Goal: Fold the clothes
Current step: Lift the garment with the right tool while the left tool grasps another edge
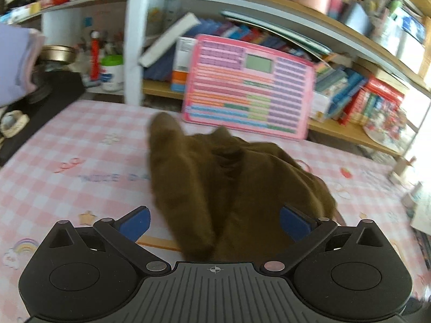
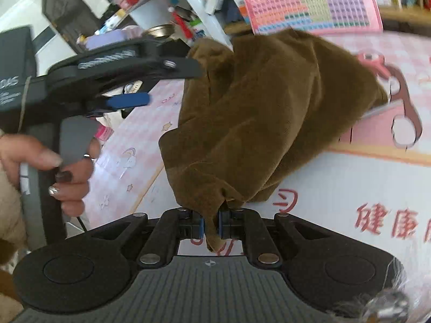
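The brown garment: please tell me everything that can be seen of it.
The brown garment looks like soft, slightly fuzzy knit or velvet cloth, plain olive-brown, without any print. It is crumpled and bunched, not yet folded, and lies on the pink checked table cover. One corner is pinched between the blue pads of the right claw, which is shut on it. The left claw stands open, with the cloth lying between its pads but not gripped.

Right tongs point(image 2: 211, 224) clamped on brown garment point(image 2: 258, 113). Left tongs point(image 1: 214, 222) spread wide, pads clear of cloth; hand point(image 2: 64, 172) gripping handle.
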`<state>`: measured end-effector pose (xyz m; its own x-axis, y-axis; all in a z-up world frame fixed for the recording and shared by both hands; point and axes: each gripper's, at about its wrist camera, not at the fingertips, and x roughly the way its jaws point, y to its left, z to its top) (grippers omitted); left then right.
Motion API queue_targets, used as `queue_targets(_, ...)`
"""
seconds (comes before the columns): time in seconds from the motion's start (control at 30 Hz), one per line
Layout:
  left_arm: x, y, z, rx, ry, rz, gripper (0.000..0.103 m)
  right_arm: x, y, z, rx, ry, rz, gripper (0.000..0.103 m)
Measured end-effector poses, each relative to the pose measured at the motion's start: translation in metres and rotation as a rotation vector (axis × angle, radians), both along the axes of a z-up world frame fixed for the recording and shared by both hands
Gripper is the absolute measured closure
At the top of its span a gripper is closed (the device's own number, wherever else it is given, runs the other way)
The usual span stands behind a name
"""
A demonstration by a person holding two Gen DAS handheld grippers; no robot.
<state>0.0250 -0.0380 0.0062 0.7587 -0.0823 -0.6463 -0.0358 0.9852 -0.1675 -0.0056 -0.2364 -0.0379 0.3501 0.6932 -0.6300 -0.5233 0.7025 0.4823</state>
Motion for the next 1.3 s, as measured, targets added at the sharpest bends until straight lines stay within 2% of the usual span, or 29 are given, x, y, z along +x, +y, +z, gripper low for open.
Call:
queue_targets(0.5, 0.007, -0.024, -0.008, -0.008, 0.032, -0.085, 0.000, -0.012, -0.021, -0.011, -0.013, 0.046, -0.080, 0.092)
queue_targets(0.57, 0.008, -0.027, -0.007, -0.005, 0.033, -0.096, 0.000, -0.013, -0.023, -0.010, -0.020, 0.042, -0.099, 0.086)
queue_targets(0.63, 0.009, -0.029, -0.007, -0.002, 0.034, -0.106, 0.000, -0.015, -0.026, -0.010, -0.026, 0.034, -0.116, 0.076)
queue_targets(0.93, 0.017, -0.036, -0.006, 0.009, 0.023, -0.132, 0.000, -0.022, -0.042, -0.005, -0.036, -0.008, -0.194, 0.057)
queue_targets(1.03, 0.020, -0.038, -0.010, 0.020, 0.030, -0.136, 0.000, -0.024, -0.050, -0.005, -0.028, -0.001, -0.227, 0.052)
queue_targets(1.17, 0.022, -0.039, -0.014, 0.023, 0.043, -0.136, 0.000, -0.026, -0.058, -0.004, -0.026, 0.003, -0.259, 0.051)
queue_targets(1.3, 0.025, -0.042, -0.015, 0.031, 0.039, -0.144, 0.000, -0.030, -0.062, -0.002, -0.026, -0.006, -0.279, 0.044)
